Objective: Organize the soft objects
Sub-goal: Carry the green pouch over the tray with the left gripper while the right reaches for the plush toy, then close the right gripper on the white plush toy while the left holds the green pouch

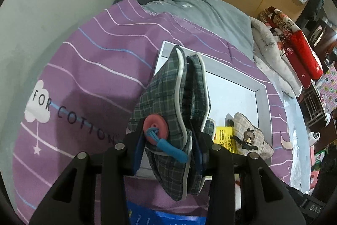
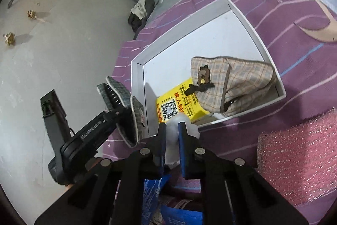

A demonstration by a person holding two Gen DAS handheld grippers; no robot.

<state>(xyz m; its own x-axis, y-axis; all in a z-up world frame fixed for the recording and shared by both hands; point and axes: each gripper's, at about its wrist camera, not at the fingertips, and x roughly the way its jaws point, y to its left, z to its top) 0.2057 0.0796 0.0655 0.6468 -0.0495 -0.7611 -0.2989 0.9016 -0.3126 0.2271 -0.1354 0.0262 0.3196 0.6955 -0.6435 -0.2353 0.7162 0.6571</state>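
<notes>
The left claw [image 1: 168, 140] is seen clenched on a green plaid pouch [image 1: 168, 102], the one with the red button [image 1: 155, 129] and blue loop, held up in the centre of the left wrist view, above the near edge of the white tray [image 1: 261, 98]. In the right wrist view the same pouch hangs at lower left, just outside the tray's left wall. The right claw [image 2: 172, 136] is closed on a white fluffy wad [image 2: 185, 121], at the bottom centre of that frame, right at the tray's near rim. Inside the tray, a beige plaid pouch [image 2: 242, 81] with a bear badge is lying partly over a yellow leaflet [image 2: 177, 102]. The tray itself is resting on the purple striped bedspread [image 1: 94, 56].

Risks, as judged from here: the green pouch is gripped low, with most of its bulk standing free above the jaws, so it could flop or slip if released off-centre and land on the rim or the bedspread. The wad is soft and loosely pinched; fibres may cling to the pads on release. Both claws are crowded at the same near edge, so a collision is possible if both are lowered together.
</notes>
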